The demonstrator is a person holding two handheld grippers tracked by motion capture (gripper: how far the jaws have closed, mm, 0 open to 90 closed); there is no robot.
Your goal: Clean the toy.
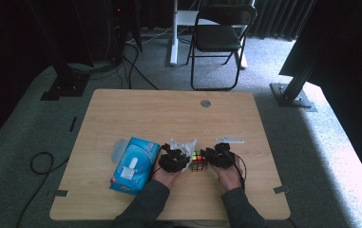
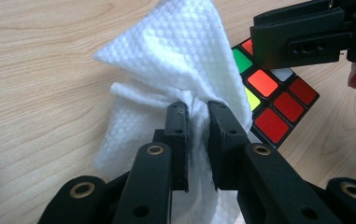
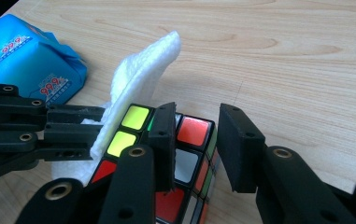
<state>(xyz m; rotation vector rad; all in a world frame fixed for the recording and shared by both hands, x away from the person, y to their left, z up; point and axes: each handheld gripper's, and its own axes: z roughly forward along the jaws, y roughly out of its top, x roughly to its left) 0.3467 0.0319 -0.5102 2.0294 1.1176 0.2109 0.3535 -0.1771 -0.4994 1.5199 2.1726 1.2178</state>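
A Rubik's cube [image 1: 198, 160] lies on the wooden table [image 1: 169, 114] near its front edge, between my two grippers. My left gripper [image 2: 196, 112] is shut on a bunched white wipe [image 2: 175, 60], which stands up against the cube's [image 2: 278, 100] left side. From the right, my right gripper [image 3: 200, 112] is shut on the cube [image 3: 192, 135]: one jaw lies across its top face, the other beside its right side. The wipe [image 3: 138, 74] hides the cube's far left corner. In the high view the left gripper [image 1: 185, 159] and right gripper [image 1: 208, 158] face each other.
A blue pack of wipes [image 1: 133, 165] lies just left of my left hand. A small white flat piece [image 1: 229, 140] sits behind the right gripper. A round grey grommet [image 1: 205, 103] is set into the table's far side. A folding chair [image 1: 219, 38] stands beyond the table.
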